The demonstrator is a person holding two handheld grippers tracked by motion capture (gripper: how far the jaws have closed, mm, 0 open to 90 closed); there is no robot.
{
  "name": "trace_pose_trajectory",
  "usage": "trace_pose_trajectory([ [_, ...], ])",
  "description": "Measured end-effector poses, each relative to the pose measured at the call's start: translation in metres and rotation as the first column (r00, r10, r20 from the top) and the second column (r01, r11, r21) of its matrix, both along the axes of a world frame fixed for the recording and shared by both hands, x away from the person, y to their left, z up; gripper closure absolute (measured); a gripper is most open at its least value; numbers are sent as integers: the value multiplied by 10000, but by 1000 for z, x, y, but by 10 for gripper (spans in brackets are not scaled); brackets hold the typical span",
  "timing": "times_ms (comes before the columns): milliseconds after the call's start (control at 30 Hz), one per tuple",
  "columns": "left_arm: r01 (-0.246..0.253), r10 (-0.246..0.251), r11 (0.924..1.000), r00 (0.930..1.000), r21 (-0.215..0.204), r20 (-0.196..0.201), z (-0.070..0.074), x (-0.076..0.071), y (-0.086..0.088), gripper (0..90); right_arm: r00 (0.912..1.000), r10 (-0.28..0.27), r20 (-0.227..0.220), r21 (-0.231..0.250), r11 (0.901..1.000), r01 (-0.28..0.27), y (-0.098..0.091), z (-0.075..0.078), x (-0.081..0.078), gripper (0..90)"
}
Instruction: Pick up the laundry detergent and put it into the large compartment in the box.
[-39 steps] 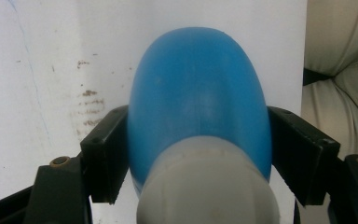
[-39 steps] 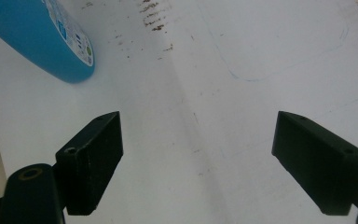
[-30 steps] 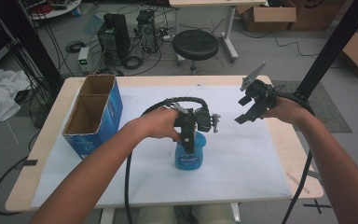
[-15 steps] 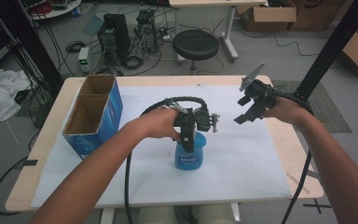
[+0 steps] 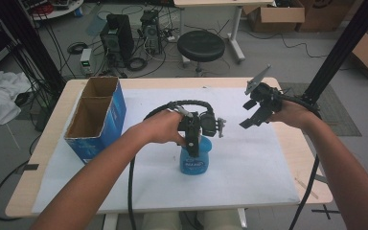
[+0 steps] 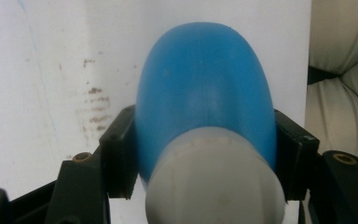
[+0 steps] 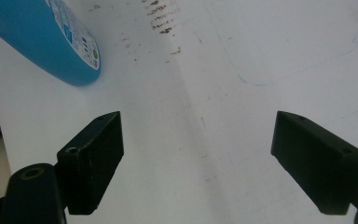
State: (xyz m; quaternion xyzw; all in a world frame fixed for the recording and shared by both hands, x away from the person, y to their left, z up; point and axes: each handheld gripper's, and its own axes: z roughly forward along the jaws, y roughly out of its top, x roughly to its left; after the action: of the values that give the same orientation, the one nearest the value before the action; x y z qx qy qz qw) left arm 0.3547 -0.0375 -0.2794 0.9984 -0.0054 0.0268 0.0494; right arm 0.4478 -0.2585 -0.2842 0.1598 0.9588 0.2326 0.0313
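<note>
- The blue plastic bottle with a grey-white cap [image 5: 195, 160] stands upright on the white paper sheet [image 5: 249, 163] that covers the pale wooden table [image 5: 311, 158], near the middle of the sheet and a little toward the person's side.
- The left gripper [image 5: 192, 146] comes down on the bottle from above, and its jaws have just been closing. In the left gripper view the two black pads press on both sides of the bottle's [image 6: 205, 93] rounded shoulder, just under the cap, so I judge that it now grips the bottle.
- The first risk: the shoulder is curved and smooth, and the pads hold it high up. If the bottle is lifted fast, it could slip downward out of the grip, or swing like a pendulum.
- The second risk: the plastic wall may bend under the pads, and then the grip becomes loose. If the cap is not tight, liquid could come out.
- The third risk: the tall blue cardboard box with two open compartments [image 5: 96, 120] stands at the left of the sheet, well apart. On the way there the bottle's bottom could hit the box rim.
- The left forearm reaches in from the bottom of the high view, the hand on top of the gripper, which points down.
- The right gripper [image 5: 251, 115] hangs above the sheet to the right of the bottle, well apart from it. Its jaws stand wide and hold nothing.
</note>
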Motion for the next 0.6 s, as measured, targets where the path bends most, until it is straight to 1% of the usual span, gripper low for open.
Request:
trace_pose_trajectory([
  [67, -339, 339, 9994, 9994, -69, -52, 5, -1, 1, 377, 10000, -12, -10, 5, 10000, 12, 0, 0, -1, 165],
  [100, -416, 416, 9991, 9991, -113, -25, 8, -2, 2, 378, 10000, 1, -22, 32, 10000, -1, 0, 0, -1, 165],
  [200, -858, 859, 9962, 9963, -148, 81, 19, -5, 5, 378, 10000, 12, -20, 16, 10000, -12, 0, 0, -1, 166],
  [267, -1371, 1374, 9904, 9905, -175, 117, 29, -6, 8, 378, 10000, 16, -19, 25, 10000, -16, 0, 0, -2, 165],
  [300, -1760, 1761, 9843, 9843, -141, 93, 34, -6, 9, 378, 10000, 1, -40, 23, 10000, -1, 0, 0, -2, 165],
  [333, -2174, 2175, 9760, 9760, -124, 51, 39, -5, 11, 378, 10000, 28, -21, 16, 10000, -28, 0, 0, -2, 165],
  [400, -2954, 2956, 9547, 9553, -353, 0, 51, -3, 16, 379, 10000, 6, -9, 72, 10000, -6, 0, 0, -2, 165],
  [433, -3335, 3339, 9415, 9426, -486, 4, 58, -2, 19, 379, 10000, -17, -35, 66, 10000, 17, 0, 0, -3, 165],
  [500, -3897, 3909, 9181, 9204, -723, 38, 69, 0, 25, 379, 10000, -3, -58, 23, 10000, 3, 1, -1, -3, 166],
  [533, -4346, 4364, 8962, 8997, -890, 11, 76, 2, 30, 379, 10000, 2, -54, 24, 10000, -2, 1, -1, -3, 165],
  [600, -4919, 4947, 8646, 8691, -1019, 20, 87, 7, 40, 379, 10000, 34, -59, 41, 10000, -34, 2, -1, -4, 165],
])
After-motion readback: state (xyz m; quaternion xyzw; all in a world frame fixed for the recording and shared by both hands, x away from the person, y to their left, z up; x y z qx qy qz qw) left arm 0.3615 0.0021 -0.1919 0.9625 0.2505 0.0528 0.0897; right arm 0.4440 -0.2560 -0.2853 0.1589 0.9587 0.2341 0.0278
